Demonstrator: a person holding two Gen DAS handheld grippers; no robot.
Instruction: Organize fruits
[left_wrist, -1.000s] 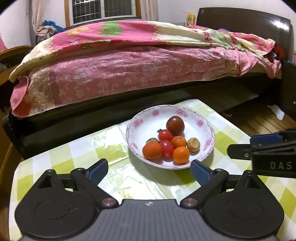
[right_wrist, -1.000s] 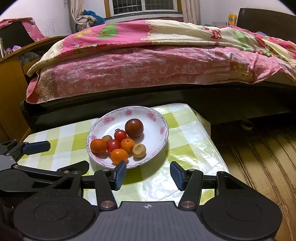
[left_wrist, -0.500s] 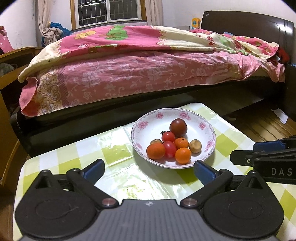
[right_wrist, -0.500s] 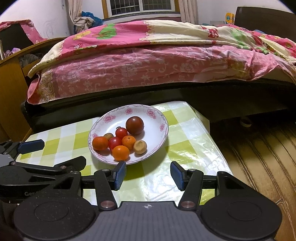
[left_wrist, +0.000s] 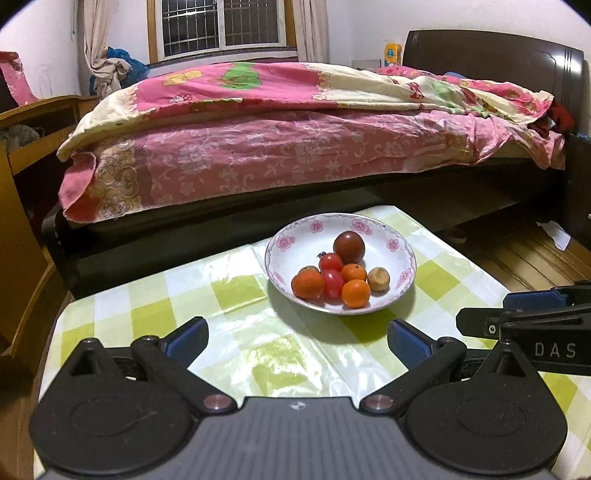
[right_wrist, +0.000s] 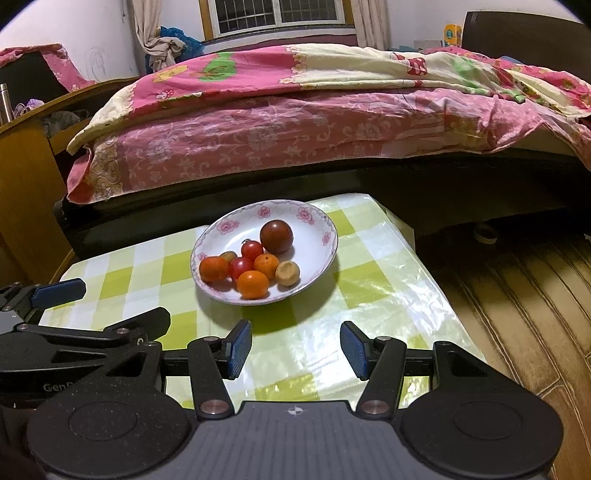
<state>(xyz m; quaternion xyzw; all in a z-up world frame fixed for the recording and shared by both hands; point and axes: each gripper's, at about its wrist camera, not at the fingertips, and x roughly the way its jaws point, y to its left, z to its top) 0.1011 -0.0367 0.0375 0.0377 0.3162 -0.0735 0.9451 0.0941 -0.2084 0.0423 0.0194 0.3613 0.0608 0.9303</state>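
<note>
A white floral plate (left_wrist: 395, 245) (right_wrist: 317, 221) sits on the checked table and holds several fruits: a dark red tomato (left_wrist: 349, 246) (right_wrist: 276, 236), small red tomatoes (left_wrist: 332, 282) (right_wrist: 252, 249), oranges (left_wrist: 355, 293) (right_wrist: 252, 284) and a tan round fruit (left_wrist: 379, 278) (right_wrist: 287, 273). My left gripper (left_wrist: 297, 341) is open and empty, well short of the plate. My right gripper (right_wrist: 295, 349) is open and empty, near the table's front, below the plate. Each gripper shows at the edge of the other's view.
The small table has a green and white checked plastic cloth (left_wrist: 236, 291) (right_wrist: 373, 280). A bed with a pink quilt (left_wrist: 295, 147) stands close behind it. A wooden cabinet (right_wrist: 22, 177) is at the left. Wooden floor (right_wrist: 517, 295) lies to the right of the table.
Both grippers have drawn back and up from the plate, so it looks smaller and farther. Their jaws stay open and the fruits have not moved.
</note>
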